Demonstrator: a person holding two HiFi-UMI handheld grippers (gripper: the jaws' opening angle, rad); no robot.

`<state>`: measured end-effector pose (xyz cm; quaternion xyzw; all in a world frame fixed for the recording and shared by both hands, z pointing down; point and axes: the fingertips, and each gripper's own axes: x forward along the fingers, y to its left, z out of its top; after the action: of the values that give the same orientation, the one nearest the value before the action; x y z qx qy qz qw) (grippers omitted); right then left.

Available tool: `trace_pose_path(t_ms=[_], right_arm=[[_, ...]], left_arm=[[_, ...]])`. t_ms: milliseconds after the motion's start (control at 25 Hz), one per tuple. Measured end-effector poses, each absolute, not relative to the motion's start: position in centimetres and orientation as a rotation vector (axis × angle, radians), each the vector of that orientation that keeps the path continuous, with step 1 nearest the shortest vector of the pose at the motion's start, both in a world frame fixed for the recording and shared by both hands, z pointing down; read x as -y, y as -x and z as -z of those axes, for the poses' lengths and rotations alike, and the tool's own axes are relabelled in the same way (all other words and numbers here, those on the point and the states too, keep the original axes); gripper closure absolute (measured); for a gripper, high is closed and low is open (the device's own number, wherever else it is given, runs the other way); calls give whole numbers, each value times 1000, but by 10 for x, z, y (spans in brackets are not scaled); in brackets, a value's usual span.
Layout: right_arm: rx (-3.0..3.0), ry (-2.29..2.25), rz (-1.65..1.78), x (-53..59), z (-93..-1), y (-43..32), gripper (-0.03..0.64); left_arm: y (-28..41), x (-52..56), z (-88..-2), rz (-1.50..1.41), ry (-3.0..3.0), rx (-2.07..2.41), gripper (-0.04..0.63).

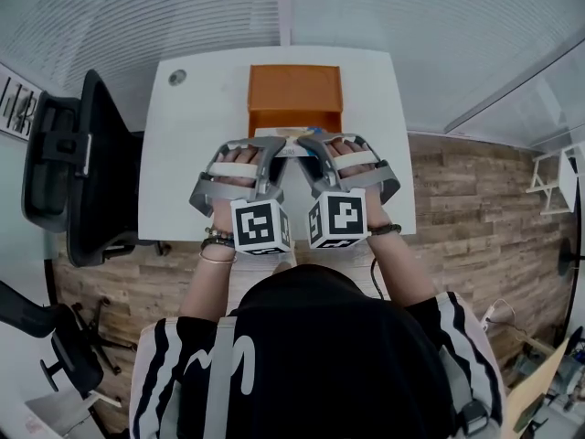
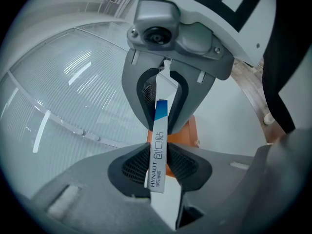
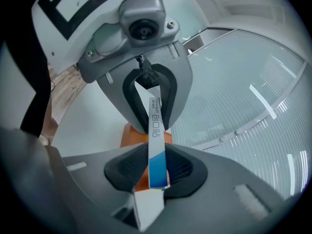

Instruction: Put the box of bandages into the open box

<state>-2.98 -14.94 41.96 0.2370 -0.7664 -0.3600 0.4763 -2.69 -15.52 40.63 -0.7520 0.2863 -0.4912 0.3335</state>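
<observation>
Shoulders in a black top with white stripes (image 1: 329, 364) fill the bottom of the head view. Two forearms reach forward, each hand holding a grey two-jaw tool. The left gripper (image 2: 157, 165) and the right gripper (image 3: 155, 167) face each other with their tips nearly meeting. Both are clamped on the same thin white and blue cardboard box of bandages (image 1: 294, 150), one at each end, pads pressing its flat faces. That box hangs in the air above the white rectangular table (image 1: 192, 172), at the near edge of the open orange cardboard box (image 1: 294, 88), not inside it. A black office chair (image 1: 87, 154) stands left of the table on a wooden plank floor (image 1: 466, 199). Ribbed translucent wall panels (image 1: 137, 16) lie beyond.
</observation>
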Motion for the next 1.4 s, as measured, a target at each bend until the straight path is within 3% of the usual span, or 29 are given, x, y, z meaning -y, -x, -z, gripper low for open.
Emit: trace_pose_path(t_ms=[1400], right_arm=[[1867,-580,840,201,-432,28,520]], left_arm=[[26,207,-419,1290,2002,-725,486]])
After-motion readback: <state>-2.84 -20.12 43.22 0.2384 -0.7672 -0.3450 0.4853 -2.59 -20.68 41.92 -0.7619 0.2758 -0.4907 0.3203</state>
